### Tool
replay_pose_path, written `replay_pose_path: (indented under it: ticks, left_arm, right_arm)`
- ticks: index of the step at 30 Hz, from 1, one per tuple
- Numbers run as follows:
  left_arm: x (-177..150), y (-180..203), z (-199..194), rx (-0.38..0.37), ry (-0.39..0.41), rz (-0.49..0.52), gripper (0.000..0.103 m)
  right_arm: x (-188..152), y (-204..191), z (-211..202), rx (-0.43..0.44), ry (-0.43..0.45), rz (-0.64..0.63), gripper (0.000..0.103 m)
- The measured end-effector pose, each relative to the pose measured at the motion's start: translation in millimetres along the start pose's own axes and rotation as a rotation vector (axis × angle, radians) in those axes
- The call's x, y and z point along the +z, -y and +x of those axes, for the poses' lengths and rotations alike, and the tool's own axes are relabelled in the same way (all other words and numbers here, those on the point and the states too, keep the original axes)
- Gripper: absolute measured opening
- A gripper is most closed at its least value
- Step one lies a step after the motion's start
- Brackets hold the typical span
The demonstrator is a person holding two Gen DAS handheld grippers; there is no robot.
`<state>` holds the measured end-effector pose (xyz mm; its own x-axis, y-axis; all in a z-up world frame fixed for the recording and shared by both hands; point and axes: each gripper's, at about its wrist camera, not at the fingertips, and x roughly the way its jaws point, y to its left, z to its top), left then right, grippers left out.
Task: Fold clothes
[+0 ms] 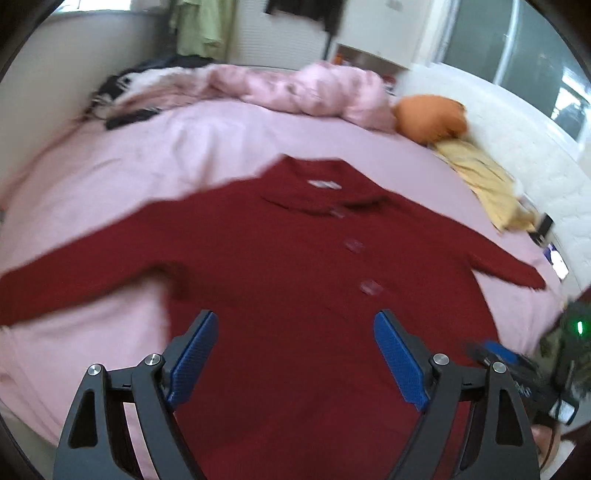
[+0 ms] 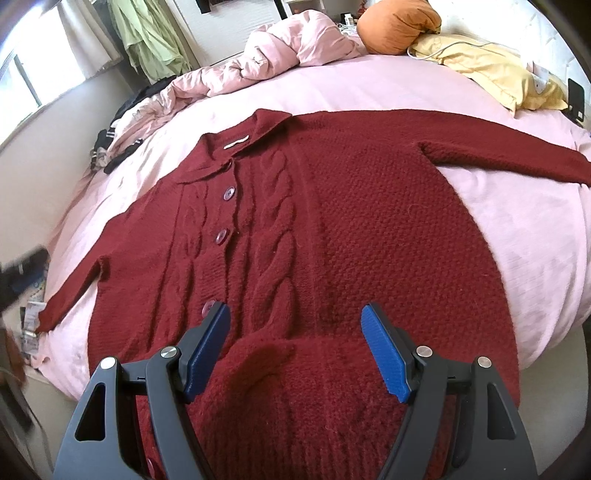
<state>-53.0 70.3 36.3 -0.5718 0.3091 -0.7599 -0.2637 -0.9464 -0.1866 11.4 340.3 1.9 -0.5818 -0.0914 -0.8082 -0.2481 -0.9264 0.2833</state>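
A dark red knitted cardigan (image 1: 288, 258) lies flat, buttoned, front up on a pink bed sheet (image 1: 166, 147), sleeves spread to both sides. It also shows in the right wrist view (image 2: 351, 221), with its hem bunched up between the fingers. My left gripper (image 1: 295, 325) is open and empty above the cardigan's lower body. My right gripper (image 2: 295, 321) is open and empty above the raised hem fold. The right gripper shows blurred at the right edge of the left wrist view (image 1: 517, 369).
A crumpled pink duvet (image 2: 280, 48), an orange cushion (image 2: 395, 26) and a yellow cloth (image 2: 491, 70) lie at the bed's far side. Dark items (image 2: 110, 140) sit at the far left. A phone (image 2: 576, 99) lies at the right edge.
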Motion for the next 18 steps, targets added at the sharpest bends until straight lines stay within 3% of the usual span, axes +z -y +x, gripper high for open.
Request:
replay_pose_path:
  ticks: [4,6,8,11,18]
  left_arm:
    - [-38.0,36.4,25.8,0.012,-0.073,-0.019,0.087]
    - [-61.1,44.1,45.6,0.058,-0.123,-0.039,0.087]
    - [-64.9,59.6,58.6,0.14,-0.191,0.005,0.087]
    - [-63.5,73.7,56.6,0.187,-0.163,0.083,0.087]
    - [-61.6,60.1,57.2,0.153,-0.177,0.041,0.087]
  right_arm:
    - [-1.0,2.1,-2.0,0.019,0.009,-0.001,0.074]
    - [-1.2,0.6,-2.2,0.017,0.011,-0.011,0.074]
    - [-2.1,-1.6,-2.1,0.016,0.01,-0.022,0.074]
    - [-2.3,-1.5,-2.7,0.022,0.015,-0.022,0.074]
    - [-2.0,-1.0,-3.7,0.039,0.019,-0.016,0.074]
